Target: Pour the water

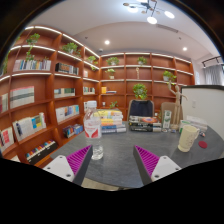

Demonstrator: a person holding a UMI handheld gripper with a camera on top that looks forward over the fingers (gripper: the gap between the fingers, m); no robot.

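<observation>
Gripper (112, 166): two white fingers, magenta diagonally ribbed pads (147, 160).

Bare table (125, 150) between bottle (94, 134) and cup (187, 137).

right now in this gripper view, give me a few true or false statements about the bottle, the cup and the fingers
1. The gripper is open, with nothing between its fingers. True.
2. The clear bottle stands upright on the grey table, ahead of the left finger. True.
3. The pale cup is gripped between the fingers. False: it stands on the table beyond the right finger, apart from it.
4. The bottle and the cup touch each other. False: they stand well apart, on opposite sides of the table.
5. Bookshelves line the wall behind the table. True.
6. The bottle lies on its side. False: it is upright.
</observation>
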